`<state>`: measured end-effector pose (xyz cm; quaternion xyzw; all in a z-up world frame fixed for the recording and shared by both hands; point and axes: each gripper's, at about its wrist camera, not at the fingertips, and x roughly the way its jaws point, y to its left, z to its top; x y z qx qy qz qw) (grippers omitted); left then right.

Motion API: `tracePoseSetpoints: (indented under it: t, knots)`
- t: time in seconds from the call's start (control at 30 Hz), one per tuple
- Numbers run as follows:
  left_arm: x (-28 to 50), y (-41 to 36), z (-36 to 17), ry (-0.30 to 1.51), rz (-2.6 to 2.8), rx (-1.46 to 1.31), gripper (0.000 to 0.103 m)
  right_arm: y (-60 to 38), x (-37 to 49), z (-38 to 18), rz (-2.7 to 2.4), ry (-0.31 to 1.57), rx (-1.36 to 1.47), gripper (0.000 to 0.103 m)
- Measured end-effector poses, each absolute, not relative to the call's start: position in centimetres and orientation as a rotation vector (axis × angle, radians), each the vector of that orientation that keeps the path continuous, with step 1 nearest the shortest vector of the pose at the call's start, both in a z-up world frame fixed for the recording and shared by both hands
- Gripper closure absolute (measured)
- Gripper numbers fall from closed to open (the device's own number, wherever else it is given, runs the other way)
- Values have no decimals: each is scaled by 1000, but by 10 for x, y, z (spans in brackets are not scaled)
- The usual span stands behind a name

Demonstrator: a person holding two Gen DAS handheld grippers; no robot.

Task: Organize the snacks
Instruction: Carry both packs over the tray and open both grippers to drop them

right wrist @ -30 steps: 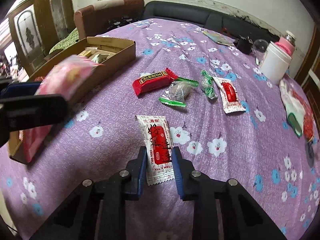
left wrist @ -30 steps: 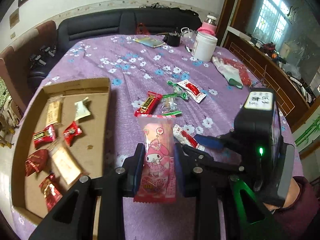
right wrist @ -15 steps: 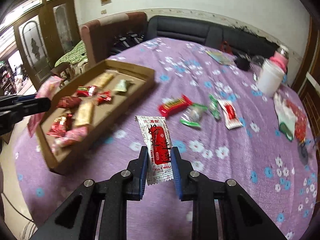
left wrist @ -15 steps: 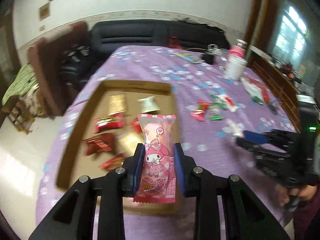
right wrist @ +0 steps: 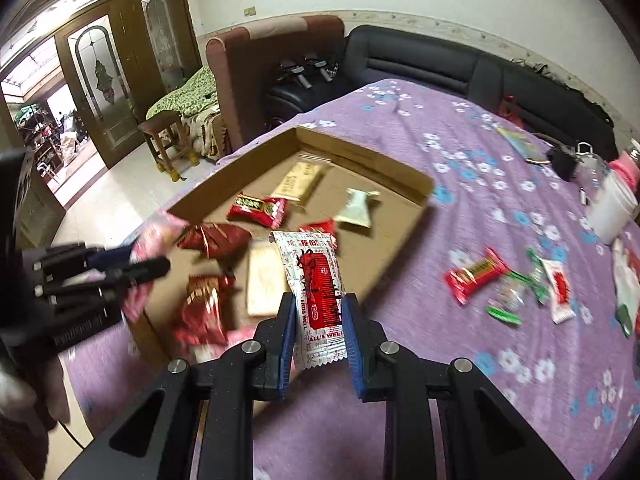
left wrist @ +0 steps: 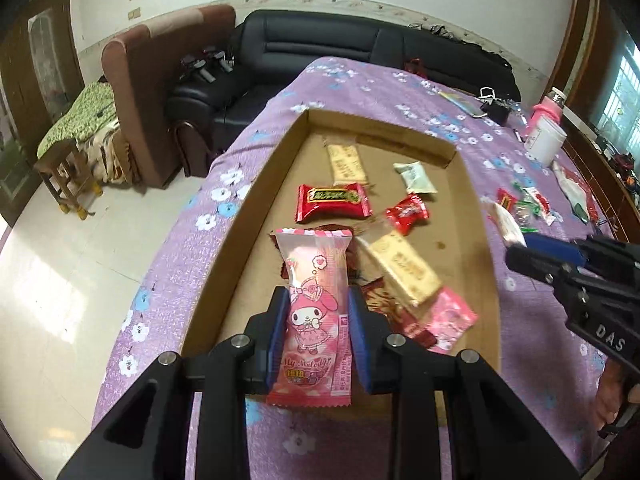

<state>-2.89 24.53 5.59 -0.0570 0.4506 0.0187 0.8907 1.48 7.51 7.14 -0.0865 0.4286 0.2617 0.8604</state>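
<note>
1. Left wrist view: left gripper [left wrist: 318, 332] clamped narrow on a pink My Melody snack packet [left wrist: 314, 320], held upright over the near end of a shallow cardboard tray [left wrist: 208, 296].
2. Inside the tray: a red wrapped cake [left wrist: 334, 202], two beige cracker packets [left wrist: 346, 164] [left wrist: 404, 266], a small red candy [left wrist: 408, 214], a pale green-white packet [left wrist: 416, 176] and a second pink packet [left wrist: 448, 318] near the front right corner.
3. Tray resting on a table covered with a purple flowered cloth [left wrist: 192, 216].
4. At the right edge, right gripper [left wrist: 520, 246] in side view with a blurred white packet between its fingers.
5. Right wrist view: right gripper [right wrist: 318, 320] closed narrow on a white-and-red sachet [right wrist: 316, 296], lifted above the tray's [right wrist: 404, 174] right front corner.
6. Loose on the cloth to the right, well apart from the tray: a red bar [right wrist: 476, 274], a clear packet with green ends [right wrist: 508, 298] and a white packet with a red panel [right wrist: 560, 290].
7. Farther back, a white jar [right wrist: 612, 208] near the table's far right.
8. At the left edge, left gripper [right wrist: 132, 264], blurred, with pink wrapper showing around its fingers.
</note>
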Motion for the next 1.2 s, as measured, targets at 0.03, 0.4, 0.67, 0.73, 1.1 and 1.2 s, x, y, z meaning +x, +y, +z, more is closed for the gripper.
tracePoseSetpoints:
  t: [0.03,0.4,0.67,0.73,1.1,1.2]
  knots:
    - [-27,247,53,940,37,-122,74,82,20,69,549,910,-185,78]
    - [-23,269,39,945,34,-198,58,120,61,30,488,1005,-227,78]
    - [-44,275,67,855,49,-231,25,112,64,24,438,992,-212,75]
    - [-51,273,74,834,59,-233,25,109,61,27,452,987,-193,72]
    - [-85,252,105,718,145,-187,18,76,12,71,463,805,-169,47]
    - [-96,239,117,644,222,-135,7,56,-5,78,463,770,-149,45]
